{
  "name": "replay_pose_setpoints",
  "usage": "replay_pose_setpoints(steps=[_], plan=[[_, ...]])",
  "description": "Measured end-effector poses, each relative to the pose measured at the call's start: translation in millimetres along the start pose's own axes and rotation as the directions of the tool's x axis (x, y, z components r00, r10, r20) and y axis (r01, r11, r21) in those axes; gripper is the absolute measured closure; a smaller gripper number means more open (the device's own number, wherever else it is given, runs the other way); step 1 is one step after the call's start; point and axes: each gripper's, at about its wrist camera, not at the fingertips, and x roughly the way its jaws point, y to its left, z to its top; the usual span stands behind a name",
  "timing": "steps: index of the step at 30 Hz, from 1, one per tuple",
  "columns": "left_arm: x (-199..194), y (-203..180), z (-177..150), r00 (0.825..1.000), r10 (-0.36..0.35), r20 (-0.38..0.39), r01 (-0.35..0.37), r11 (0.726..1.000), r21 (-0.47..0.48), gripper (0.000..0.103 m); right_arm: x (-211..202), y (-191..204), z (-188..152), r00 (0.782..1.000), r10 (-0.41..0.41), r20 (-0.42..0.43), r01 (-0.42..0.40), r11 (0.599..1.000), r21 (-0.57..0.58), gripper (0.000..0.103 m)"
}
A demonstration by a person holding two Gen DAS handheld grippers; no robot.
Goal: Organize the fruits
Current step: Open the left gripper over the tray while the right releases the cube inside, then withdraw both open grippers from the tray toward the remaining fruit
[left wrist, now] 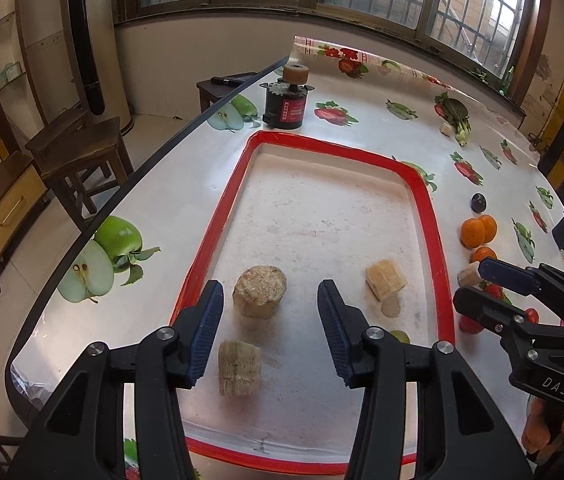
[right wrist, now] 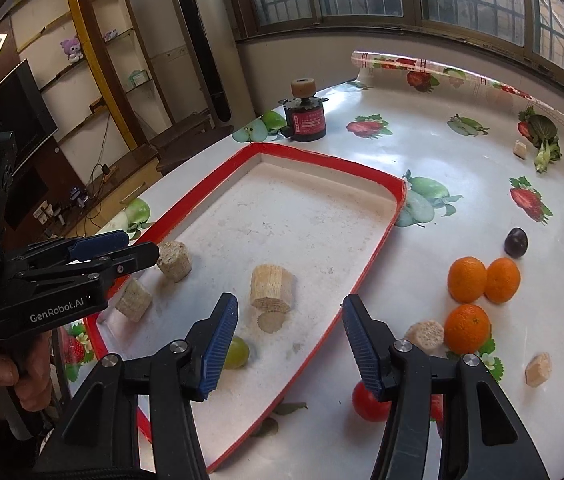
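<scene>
Now | left hand-held gripper (left wrist: pixel 270 300) angled down over tray (left wrist: pixel 422 184) | jaws apart, empty

Black left gripper (left wrist: pixel 270 300) and right gripper (right wrist: pixel 290 320), ribbed blue pads, silver screws, perhaps identical.

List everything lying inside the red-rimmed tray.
Inside the red-rimmed tray: three sugarcane chunks and one green grape, partly hidden behind the right gripper finger. The tray's near corner is covered.
</scene>
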Motion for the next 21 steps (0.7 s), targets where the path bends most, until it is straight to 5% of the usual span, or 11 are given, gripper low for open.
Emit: replay_pose_setpoints(steps=[21], plan=[[-38,-57,-12,0.997,-0.064,0.050,0.060,0.995,0.078,0.056,-94,-58,-49,0.988,-0.124,0.088,0.115,0.988,0.105,0.046]])
